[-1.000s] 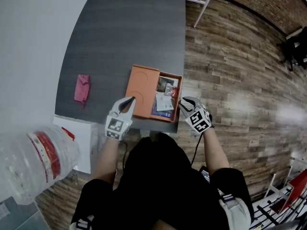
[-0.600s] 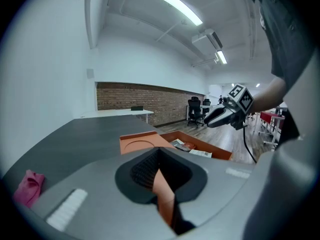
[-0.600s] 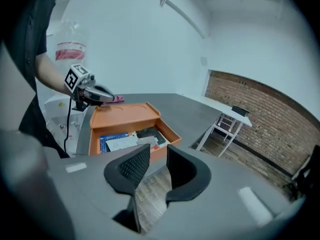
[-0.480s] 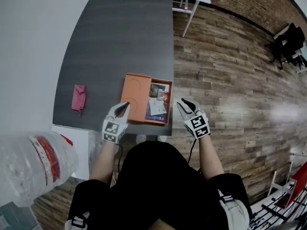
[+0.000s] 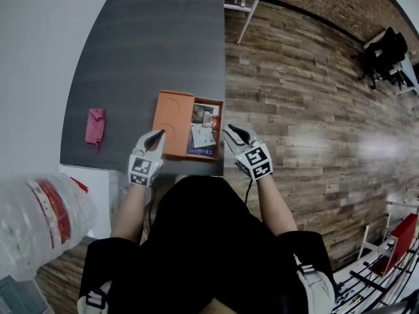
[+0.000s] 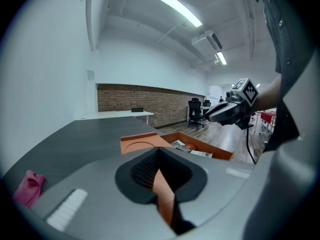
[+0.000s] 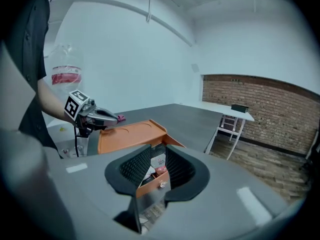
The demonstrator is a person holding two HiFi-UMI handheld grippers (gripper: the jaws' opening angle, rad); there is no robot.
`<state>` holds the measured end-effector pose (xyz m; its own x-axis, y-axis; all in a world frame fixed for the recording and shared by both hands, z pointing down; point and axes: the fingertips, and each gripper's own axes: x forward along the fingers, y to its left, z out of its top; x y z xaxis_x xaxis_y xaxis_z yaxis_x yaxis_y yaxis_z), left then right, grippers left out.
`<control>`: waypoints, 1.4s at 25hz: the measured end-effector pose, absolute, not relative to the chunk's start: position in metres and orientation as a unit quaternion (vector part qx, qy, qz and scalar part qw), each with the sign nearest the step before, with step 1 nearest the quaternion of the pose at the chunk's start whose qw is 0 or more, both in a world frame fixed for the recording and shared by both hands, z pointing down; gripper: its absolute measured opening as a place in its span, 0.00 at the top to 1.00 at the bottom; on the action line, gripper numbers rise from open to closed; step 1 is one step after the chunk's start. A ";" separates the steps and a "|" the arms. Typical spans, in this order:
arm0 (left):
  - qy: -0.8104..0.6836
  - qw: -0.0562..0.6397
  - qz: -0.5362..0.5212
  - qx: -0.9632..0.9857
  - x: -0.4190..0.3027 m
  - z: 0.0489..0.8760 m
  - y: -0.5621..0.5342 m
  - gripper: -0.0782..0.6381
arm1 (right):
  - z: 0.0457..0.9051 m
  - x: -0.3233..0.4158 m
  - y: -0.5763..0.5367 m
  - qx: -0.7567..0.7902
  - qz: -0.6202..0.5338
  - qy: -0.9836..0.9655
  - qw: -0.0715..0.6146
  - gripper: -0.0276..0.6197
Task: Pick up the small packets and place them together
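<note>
An open orange box lies near the front edge of the dark table, with its lid beside it on the left. Several small packets lie inside the box, and they also show as packets in the left gripper view. My left gripper hovers at the lid's near left corner, jaws narrowly apart and empty. My right gripper hangs just off the box's right side beyond the table edge. Its jaws are closing with nothing between them. Through its gap I see the packets.
A pink cloth lies on the table's left part. A large water bottle and a white unit stand at the lower left. Wooden floor spreads right of the table, with a white desk leg and chairs far off.
The head view has swung, so the table and box now sit further left and look smaller. Both grippers keep their places at the box's near side.
</note>
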<state>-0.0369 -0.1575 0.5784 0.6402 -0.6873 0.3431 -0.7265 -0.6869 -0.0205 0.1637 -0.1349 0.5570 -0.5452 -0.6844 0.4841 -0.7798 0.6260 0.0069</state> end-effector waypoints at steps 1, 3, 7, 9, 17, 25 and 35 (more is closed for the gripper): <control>-0.391 0.059 0.163 0.904 -0.037 0.579 -0.157 0.89 | 0.558 0.162 -0.135 0.417 0.103 -0.873 0.231 0.81; -0.393 0.063 0.159 0.903 -0.037 0.578 -0.156 0.89 | 0.560 0.158 -0.138 0.412 0.100 -0.874 0.238 0.81; -0.390 0.062 0.154 0.906 -0.035 0.576 -0.155 0.89 | 0.562 0.146 -0.146 0.405 0.096 -0.874 0.252 0.81; -0.388 0.061 0.151 0.907 -0.034 0.575 -0.155 0.89 | 0.565 0.139 -0.150 0.400 0.090 -0.873 0.264 0.81; -0.394 0.065 0.126 0.908 -0.035 0.571 -0.154 0.89 | 0.598 0.119 -0.167 0.388 0.058 -0.842 0.369 0.80; -0.396 0.085 0.096 0.909 -0.035 0.568 -0.154 0.89 | 0.633 0.107 -0.181 0.373 0.073 -0.801 0.462 0.70; -0.384 0.094 0.083 0.915 -0.030 0.562 -0.149 0.89 | 0.666 0.107 -0.190 0.360 0.090 -0.750 0.548 0.63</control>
